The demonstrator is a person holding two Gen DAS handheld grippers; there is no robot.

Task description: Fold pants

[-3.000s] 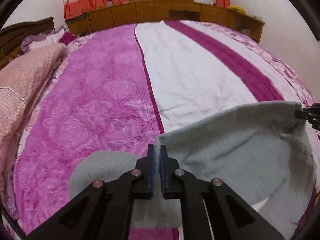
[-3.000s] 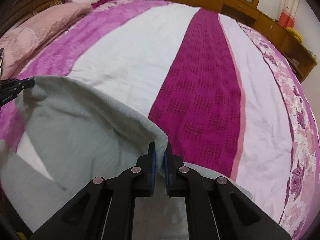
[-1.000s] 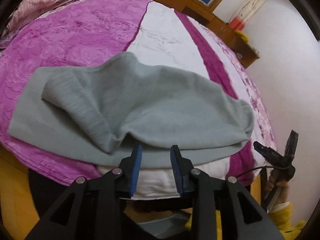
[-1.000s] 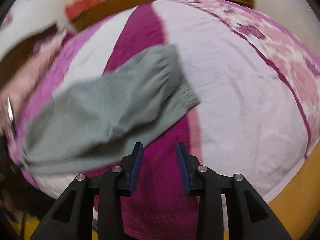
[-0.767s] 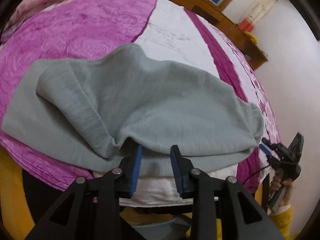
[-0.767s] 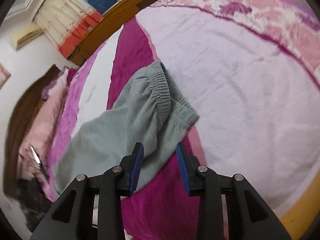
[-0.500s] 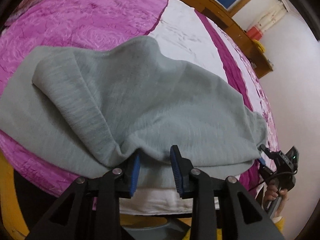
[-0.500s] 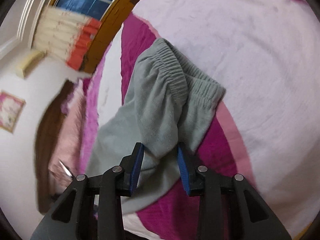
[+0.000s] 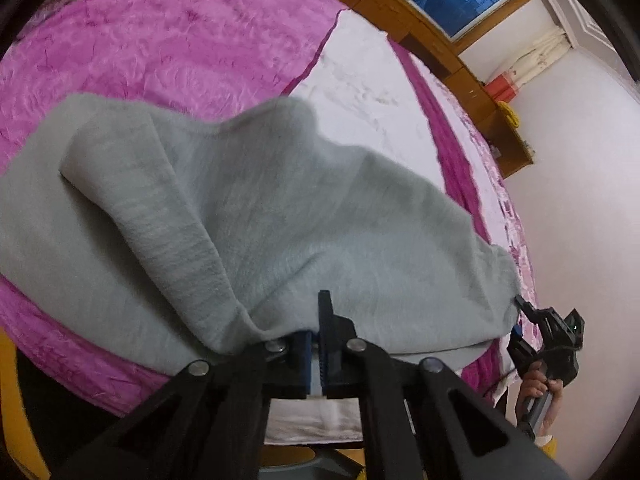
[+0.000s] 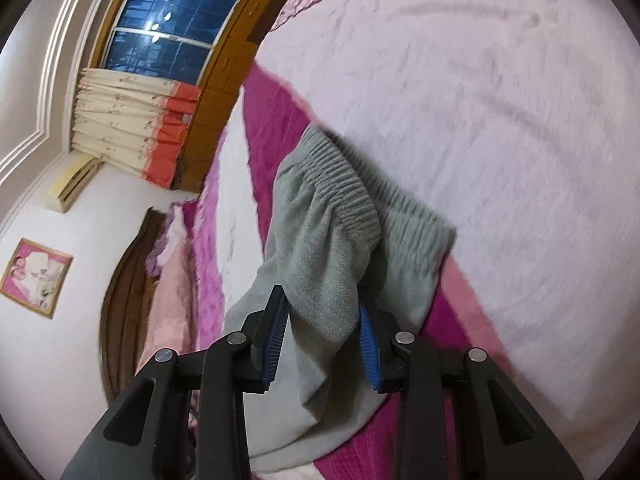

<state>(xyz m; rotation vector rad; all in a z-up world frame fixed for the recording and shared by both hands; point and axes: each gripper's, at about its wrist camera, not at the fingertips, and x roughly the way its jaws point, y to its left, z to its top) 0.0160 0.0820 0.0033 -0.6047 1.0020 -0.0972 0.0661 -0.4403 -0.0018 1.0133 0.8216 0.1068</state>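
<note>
A wide bed covered in a plush blanket of magenta, white and deep purple stripes (image 9: 208, 52) fills both views. In the right wrist view, a dark blue night window in a wooden frame (image 10: 168, 28) sits at eleven o'clock, with cream curtains hemmed in orange (image 10: 132, 136) bunched below it. A pink framed picture (image 10: 34, 276) hangs on the white wall (image 10: 52, 232) at nine o'clock. Low wooden cabinets (image 9: 452, 64) run along the wall behind the bed.
</note>
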